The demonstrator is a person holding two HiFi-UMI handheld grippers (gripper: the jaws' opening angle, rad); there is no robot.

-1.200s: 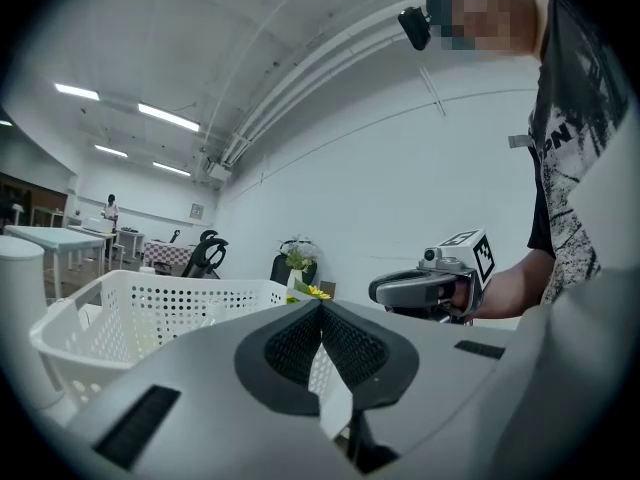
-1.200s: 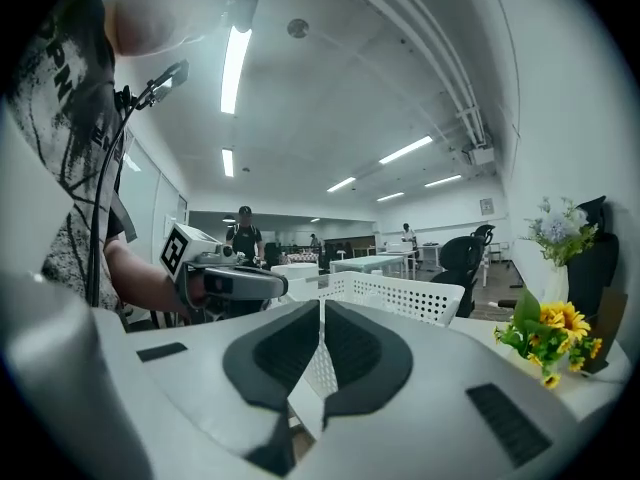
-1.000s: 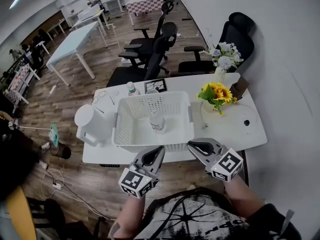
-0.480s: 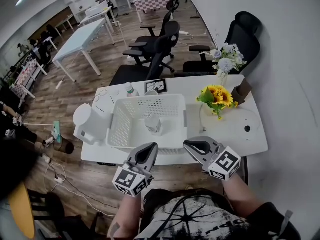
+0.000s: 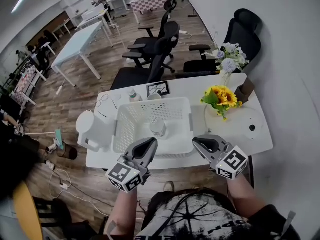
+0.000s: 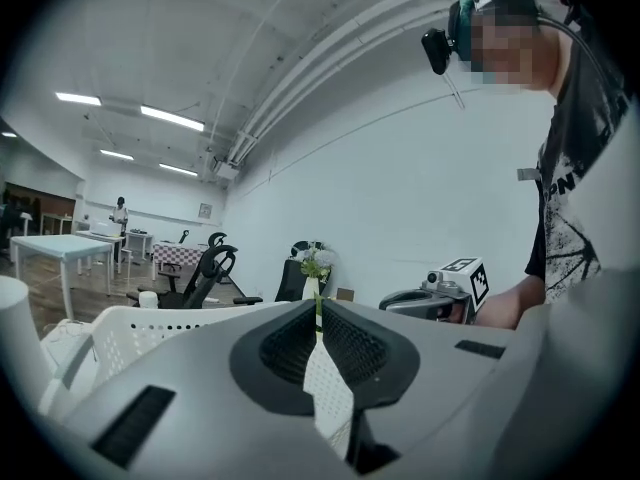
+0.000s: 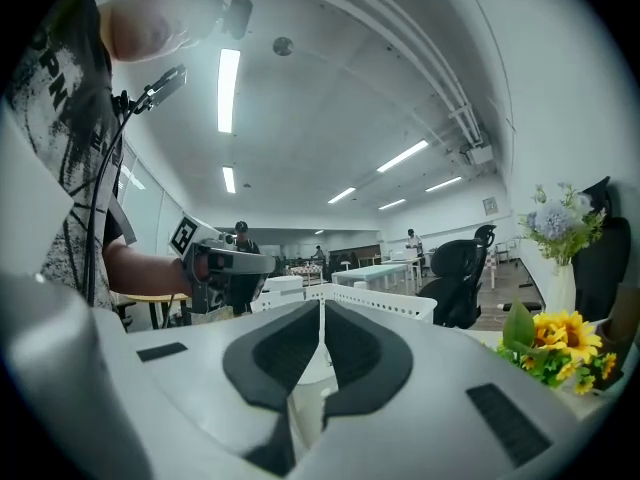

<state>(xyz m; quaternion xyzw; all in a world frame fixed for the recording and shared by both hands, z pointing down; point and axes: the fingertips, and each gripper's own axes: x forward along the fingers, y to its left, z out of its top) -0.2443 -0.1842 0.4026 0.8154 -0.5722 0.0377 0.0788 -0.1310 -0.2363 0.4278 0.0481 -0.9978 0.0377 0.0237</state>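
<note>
Before left claw and right claw stands basket.

Closed right gripper before white basket

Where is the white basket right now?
Head view: the white basket sits at the middle of the table, just ahead of the left gripper and right gripper, with the white jug on its left and the sunflowers on its right.

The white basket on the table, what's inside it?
One small pale container stands inside the white basket. The basket's near edge is partly covered by the left gripper.
</note>
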